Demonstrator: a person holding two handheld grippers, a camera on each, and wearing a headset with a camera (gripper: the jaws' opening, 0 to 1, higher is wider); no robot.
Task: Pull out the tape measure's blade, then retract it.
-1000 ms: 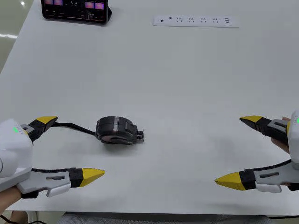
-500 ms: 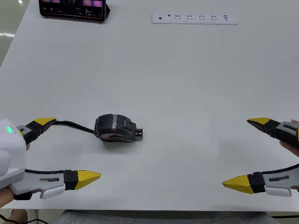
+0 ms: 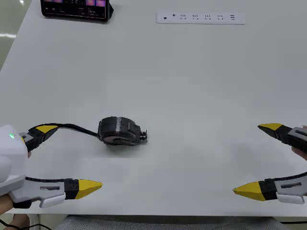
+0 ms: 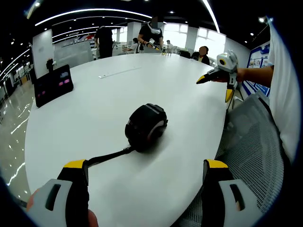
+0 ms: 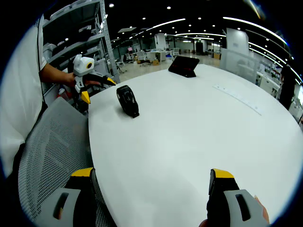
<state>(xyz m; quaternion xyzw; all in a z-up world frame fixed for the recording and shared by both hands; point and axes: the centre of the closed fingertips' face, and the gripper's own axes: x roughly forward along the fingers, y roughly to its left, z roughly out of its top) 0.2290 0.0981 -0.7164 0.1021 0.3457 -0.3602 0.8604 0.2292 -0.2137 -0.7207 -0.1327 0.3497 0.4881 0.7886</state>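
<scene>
**Tape measure lies loose, both sets of jaws wide open**

The left gripper [image 3: 76, 155] and right gripper [image 3: 247, 158] sit low over the white tabletop [image 3: 192, 86]. Each has its jaws spread wide and holds nothing. Both bodies are cut off at the edges of the head view.

The black tape measure [image 3: 120, 132] lies just beyond the left jaws' tips and well apart from the right jaws. Its wrist strap [image 3: 76, 128] trails back to one yellow tip; I can't tell whether it touches. The blade end at the case mouth is too small to make out.

Far beyond the jaws lie a power strip [image 3: 200, 18] and a dark tablet [image 3: 76, 10], which is partly cut off.
</scene>
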